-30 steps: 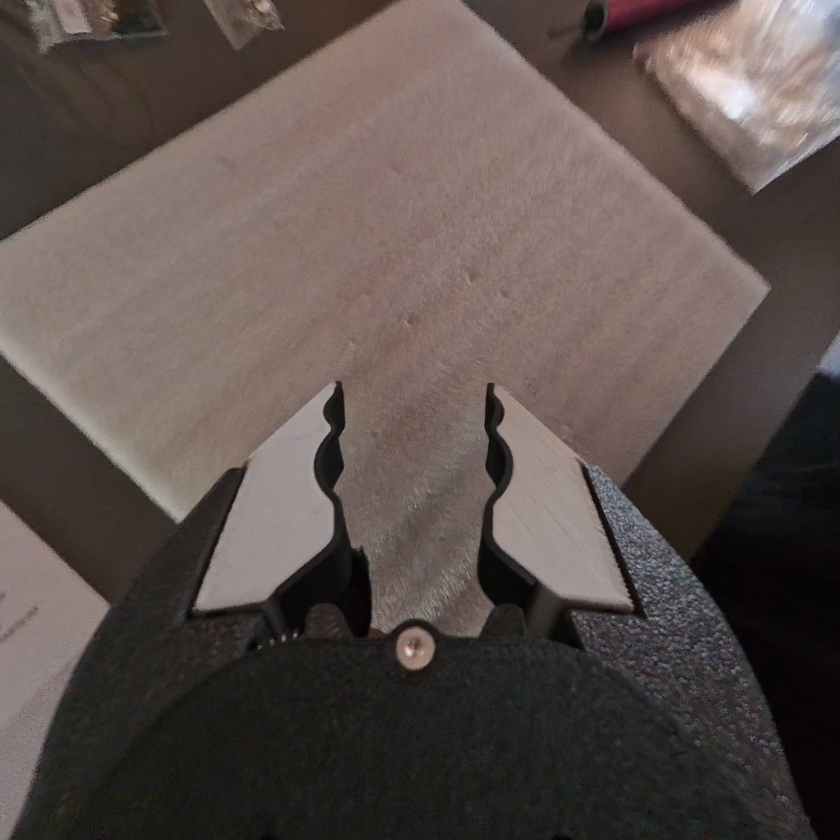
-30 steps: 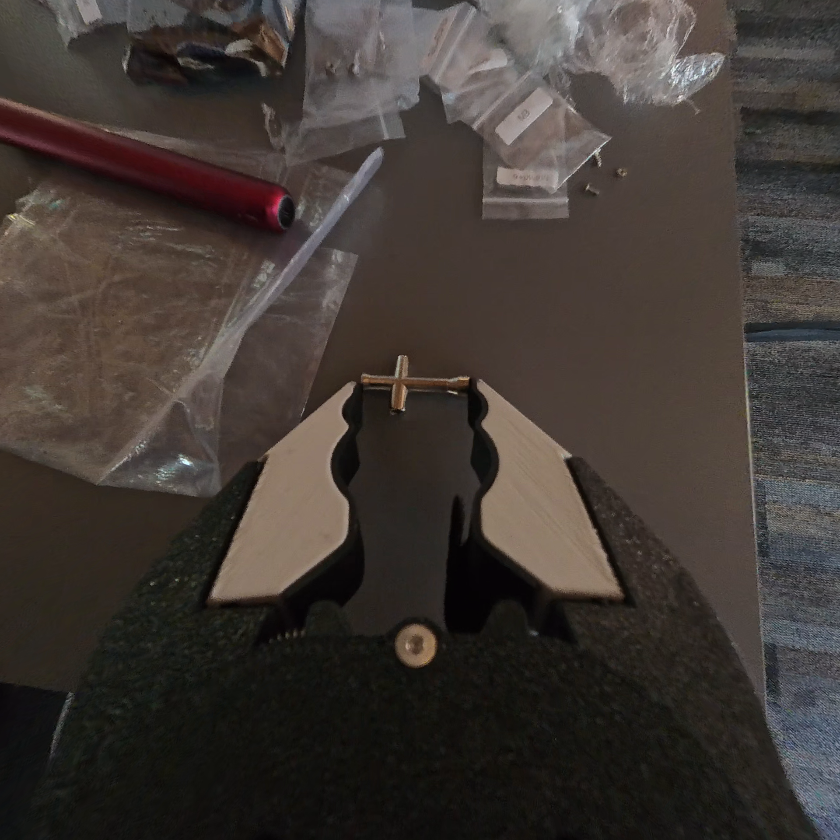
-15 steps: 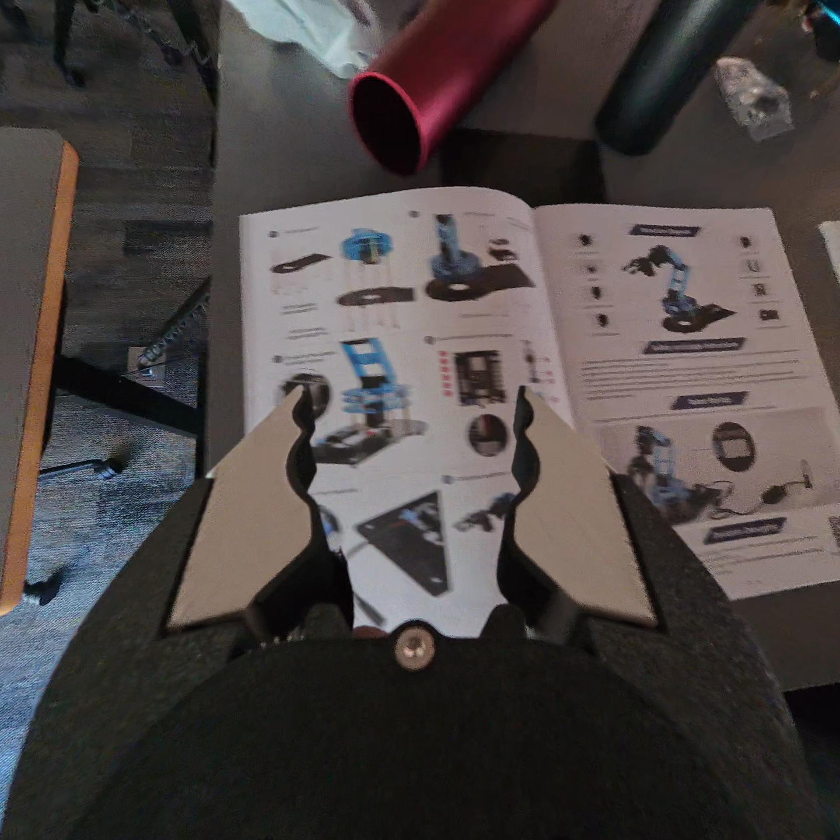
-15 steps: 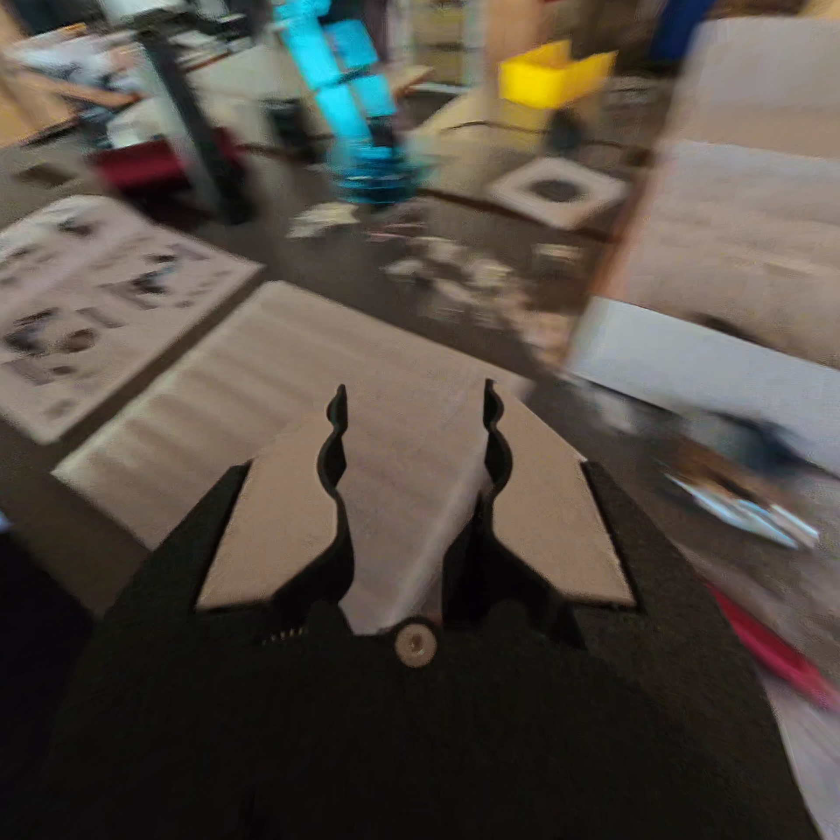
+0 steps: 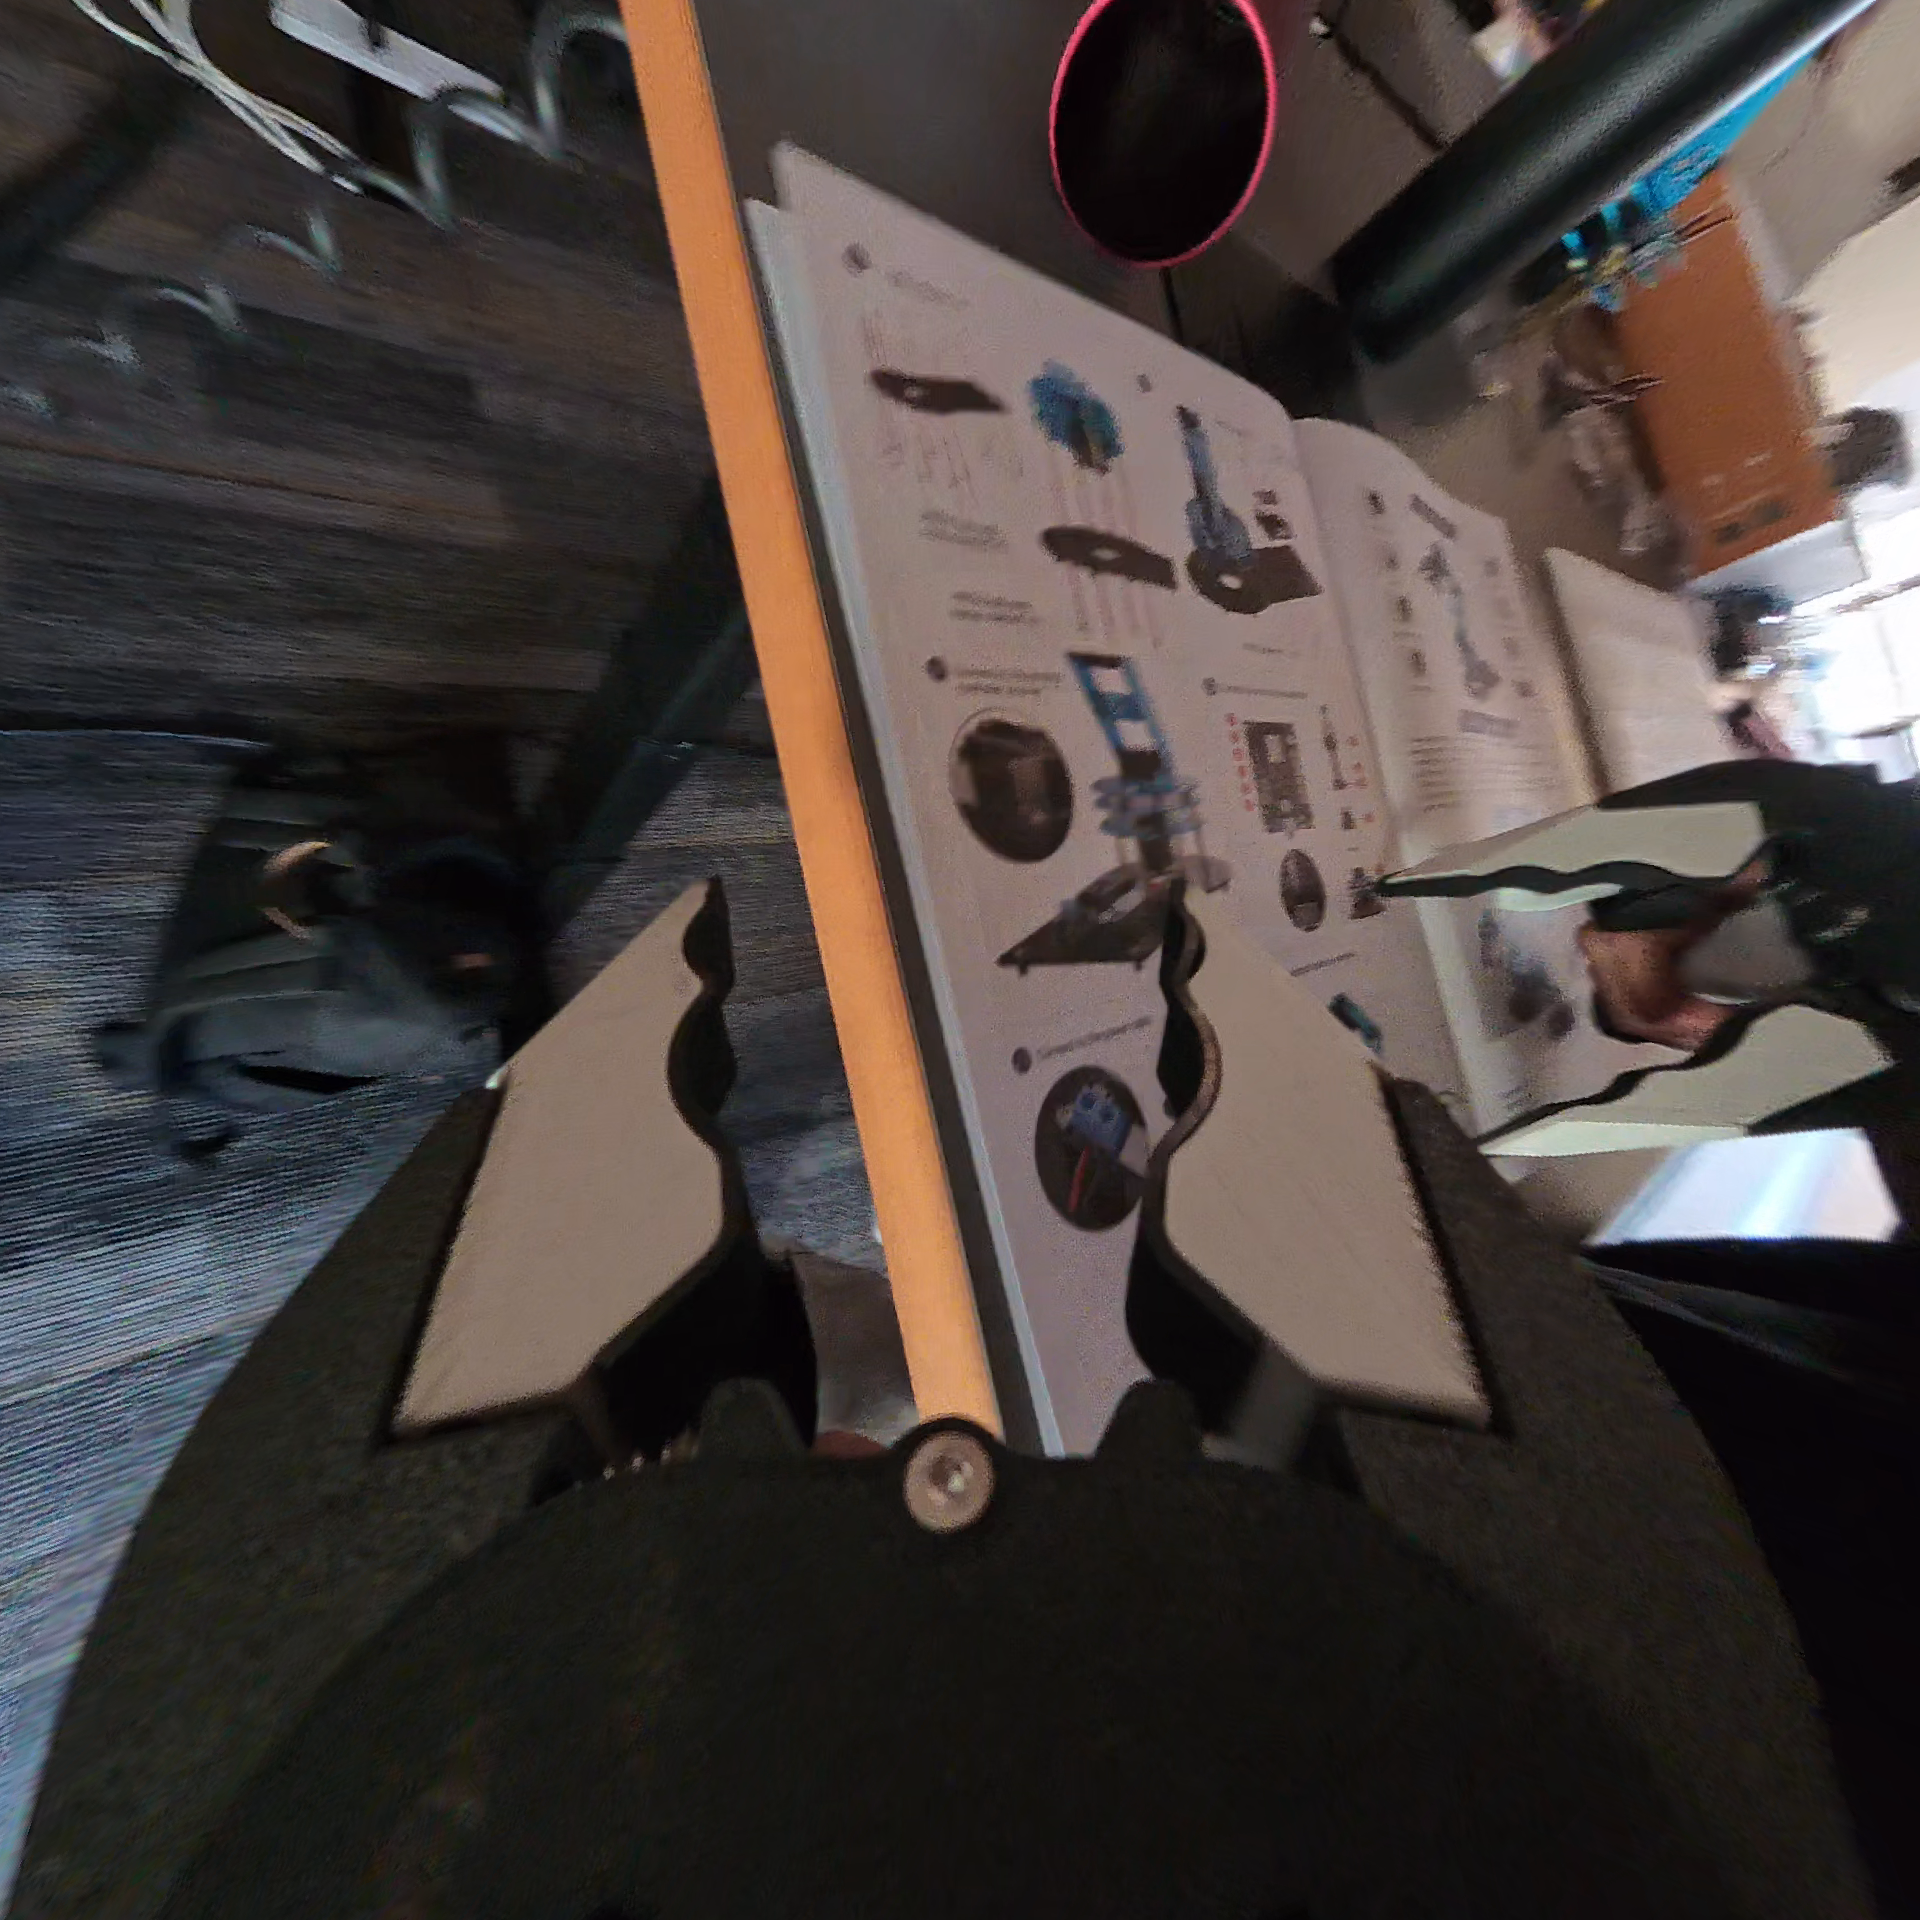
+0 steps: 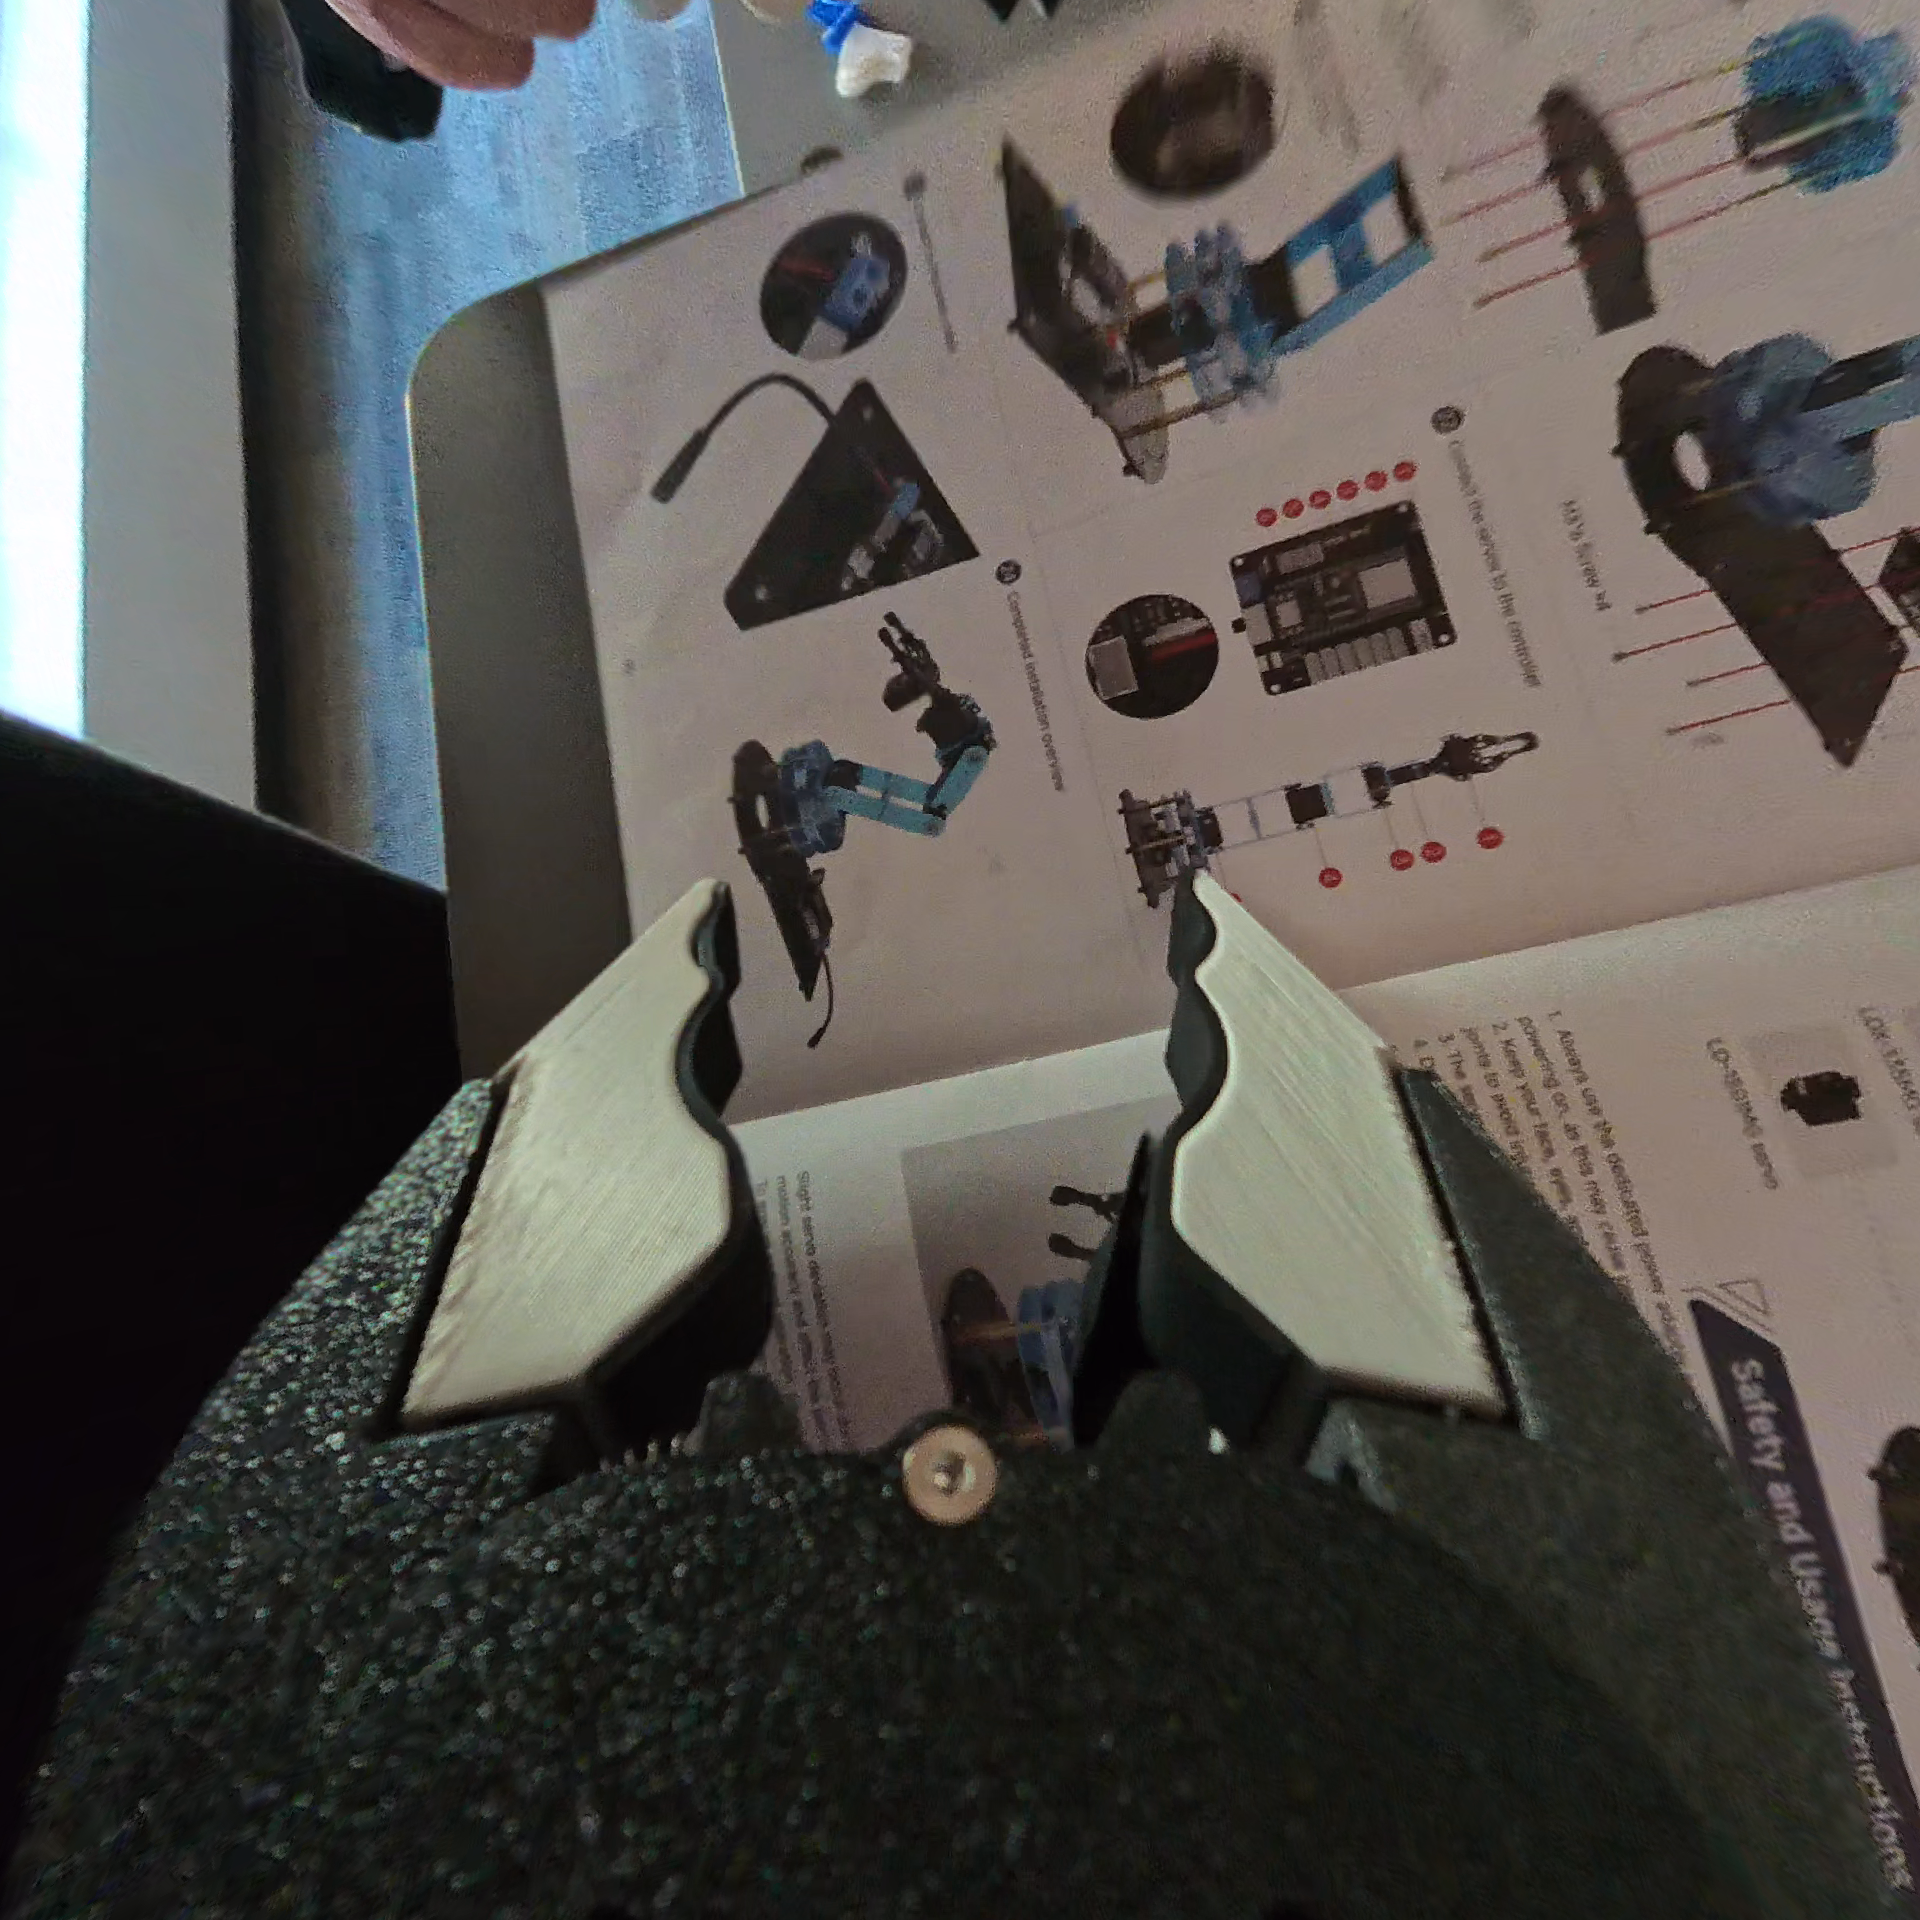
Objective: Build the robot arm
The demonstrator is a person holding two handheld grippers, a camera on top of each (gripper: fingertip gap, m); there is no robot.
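An open instruction booklet (image 5: 997, 623) with pictures of a blue robot arm kit lies on a dark table, along its orange-banded edge (image 5: 769, 540). My left gripper (image 5: 945, 904) is open and empty, and its jaws straddle that table edge beside the booklet's left page. My right gripper (image 6: 956, 891) is open and empty and hovers just over the booklet (image 6: 1143, 623) near the fold between its pages. It also shows in the left wrist view (image 5: 1439, 1013), held by a hand at the right, over the booklet.
A red tube (image 5: 1164, 135) and a black cylinder (image 5: 1558, 156) lie beyond the booklet. A white foam pad (image 5: 1631, 665) lies past it. The table's rounded corner (image 6: 478, 499) is left of the booklet, with carpet below. A hand (image 6: 468, 31) and a small blue-white part (image 6: 862, 42) show at the top.
Both grippers swung away, the left from the white foam pad and the right from a small metal cross-shaped tool, over to the booklet. The left now straddles the table edge. Both stay open.
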